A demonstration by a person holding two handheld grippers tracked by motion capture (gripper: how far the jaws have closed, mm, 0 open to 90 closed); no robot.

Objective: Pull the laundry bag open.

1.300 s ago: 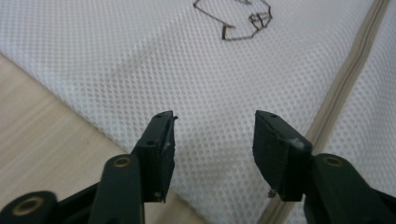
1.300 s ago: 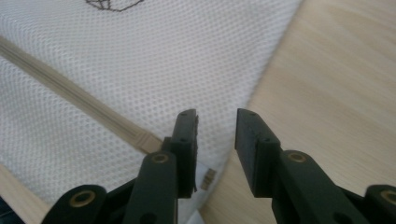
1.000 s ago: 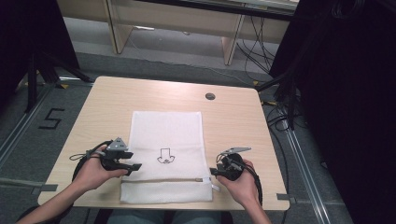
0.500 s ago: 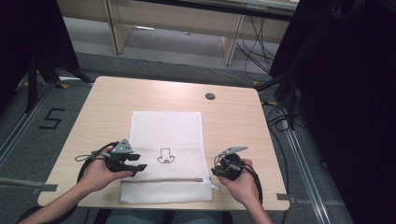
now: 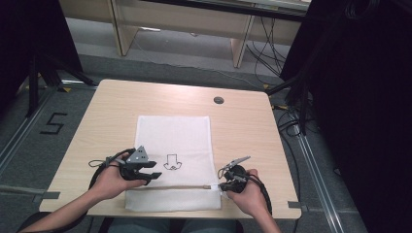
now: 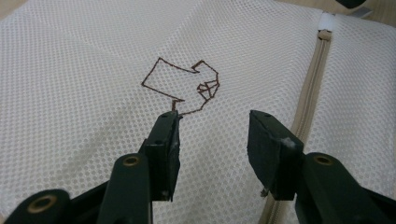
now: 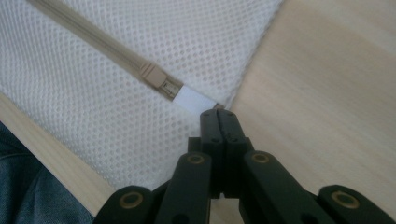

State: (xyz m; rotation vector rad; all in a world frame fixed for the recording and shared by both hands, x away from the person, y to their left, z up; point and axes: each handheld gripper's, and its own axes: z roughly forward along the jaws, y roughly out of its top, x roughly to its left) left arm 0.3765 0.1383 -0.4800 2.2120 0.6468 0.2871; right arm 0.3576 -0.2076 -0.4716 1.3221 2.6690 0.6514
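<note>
A white mesh bag lies flat on the wooden table. It bears a dark stitched figure and a beige zipper across its near end. My left gripper hovers over the bag's left part; its jaws have just been closing but stand open over bare mesh, beside the stitched figure and the zipper. My right gripper has just closed; its jaws are shut on the bag's right edge by the white tab at the zipper's end.
A round cable hole sits in the table's far part. Dark stands and cables crowd the floor to the right. The table's near edge runs just under my hands. A desk frame stands beyond.
My left gripper has moved right, onto the bag's left part, and its jaws have narrowed. The right gripper has stayed at the bag's right edge and closed its jaws.
</note>
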